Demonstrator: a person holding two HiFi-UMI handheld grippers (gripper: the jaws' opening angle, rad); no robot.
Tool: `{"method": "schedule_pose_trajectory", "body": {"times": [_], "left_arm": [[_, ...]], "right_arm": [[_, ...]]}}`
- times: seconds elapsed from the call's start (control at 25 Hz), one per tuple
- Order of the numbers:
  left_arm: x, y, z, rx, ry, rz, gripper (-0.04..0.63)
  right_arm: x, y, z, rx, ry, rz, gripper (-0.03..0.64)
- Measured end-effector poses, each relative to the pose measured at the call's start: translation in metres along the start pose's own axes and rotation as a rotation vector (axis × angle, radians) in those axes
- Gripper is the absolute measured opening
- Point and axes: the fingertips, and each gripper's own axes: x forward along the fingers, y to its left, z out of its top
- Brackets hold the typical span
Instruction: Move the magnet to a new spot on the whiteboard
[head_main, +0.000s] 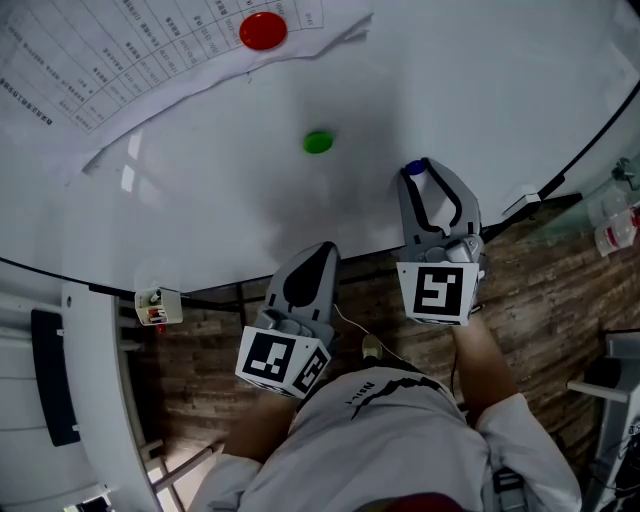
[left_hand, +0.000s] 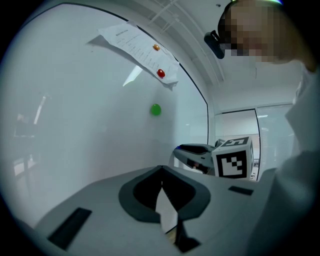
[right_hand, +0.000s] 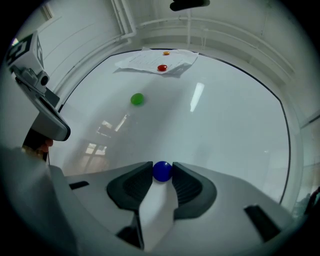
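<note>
A round blue magnet (right_hand: 162, 171) sits between the tips of my right gripper (right_hand: 162, 172), which is shut on it; the same blue magnet (head_main: 415, 168) shows at the right gripper (head_main: 418, 172) tip, close to the whiteboard (head_main: 470, 110) near its lower edge. A green magnet (head_main: 318, 142) (right_hand: 137, 99) (left_hand: 156, 109) is stuck on the board up and to the left of it. My left gripper (head_main: 318, 252) (left_hand: 161, 172) hangs lower, off the board, shut with nothing in it.
A printed sheet (head_main: 150, 50) is pinned at the board's top by a red magnet (head_main: 263, 31) (right_hand: 162, 67) and a small orange one (right_hand: 166, 52). A wood-pattern floor (head_main: 540, 300) lies below the board's black frame. A small white box (head_main: 158, 303) sits by the frame at left.
</note>
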Motion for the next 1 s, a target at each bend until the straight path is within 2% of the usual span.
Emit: {"method": "schedule_pose_trajectory", "body": {"times": [0.24,1.0], "left_arm": [[-0.012,0.004,0.000,0.002,-0.006,-0.004,0.012],[-0.093,0.007,0.006,0.005,-0.029,-0.082,0.012]], "right_arm": [[-0.006,0.010,0.008,0.027,-0.012,0.008,0.132],[-0.077,0.095,0.062,0.071,-0.003,0.061,0.132]]}}
